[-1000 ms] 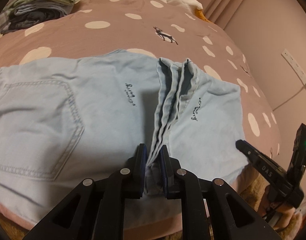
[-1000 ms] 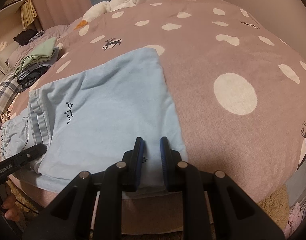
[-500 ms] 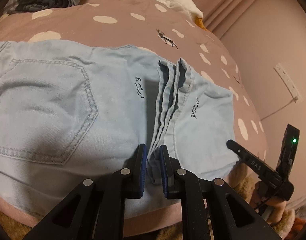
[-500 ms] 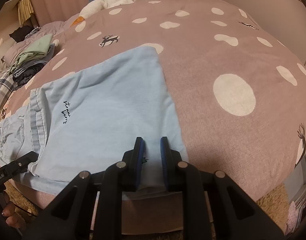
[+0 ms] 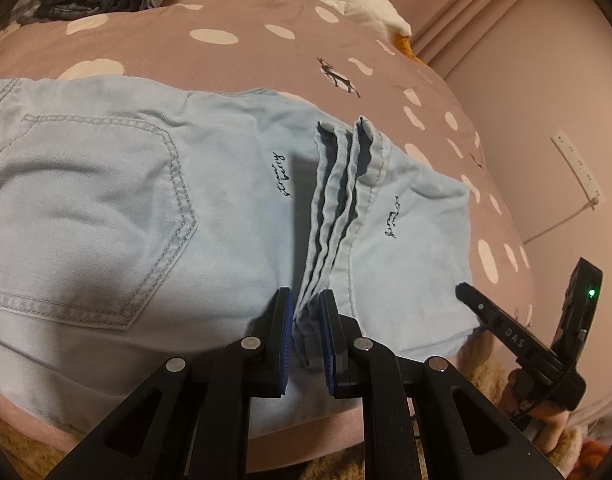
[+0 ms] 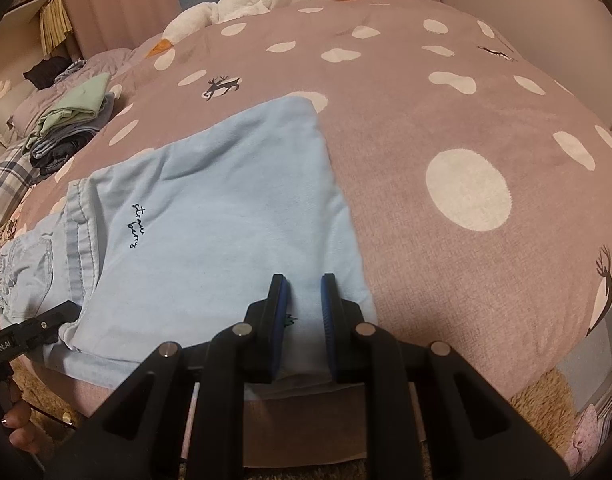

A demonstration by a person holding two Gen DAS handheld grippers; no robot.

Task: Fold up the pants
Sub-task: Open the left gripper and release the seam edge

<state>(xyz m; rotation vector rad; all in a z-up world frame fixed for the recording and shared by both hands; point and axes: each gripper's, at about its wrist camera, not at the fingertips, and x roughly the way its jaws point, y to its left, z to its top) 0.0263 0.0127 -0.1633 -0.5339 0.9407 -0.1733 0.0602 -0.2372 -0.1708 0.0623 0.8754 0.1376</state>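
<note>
Right now the left gripper [image 5: 306, 320] is clenching the stacked hems [image 5: 338, 208] of the light-blue jeans [image 5: 126, 208], the bunched cuffs rising between its blue pads and running away toward the far side. The jeans are lying across the near edge of the pink spotted bedspread [image 5: 266, 60], seat and back pocket [image 5: 90, 216] spreading to the left, the folded leg panel to the right of the hems.

The right gripper [image 6: 305, 312] is hovering over the near right corner of that folded panel [image 6: 226, 216]; its jaws are standing slightly apart, and whether denim is sitting between them cannot be told.

Only the left view is showing the pocket in full, plus the right gripper's body [image 5: 518, 340] near the bed's right edge and a wall power strip [image 5: 578, 168]. Only the right view is showing the broad bare bedspread to the right of the jeans [image 6: 466, 140], the white plush goose [image 6: 258, 0] at the far side, and a pile of folded clothes [image 6: 70, 124] at far left, well apart from the jeans.

The panel's near edge is hanging just over the mattress edge.
</note>
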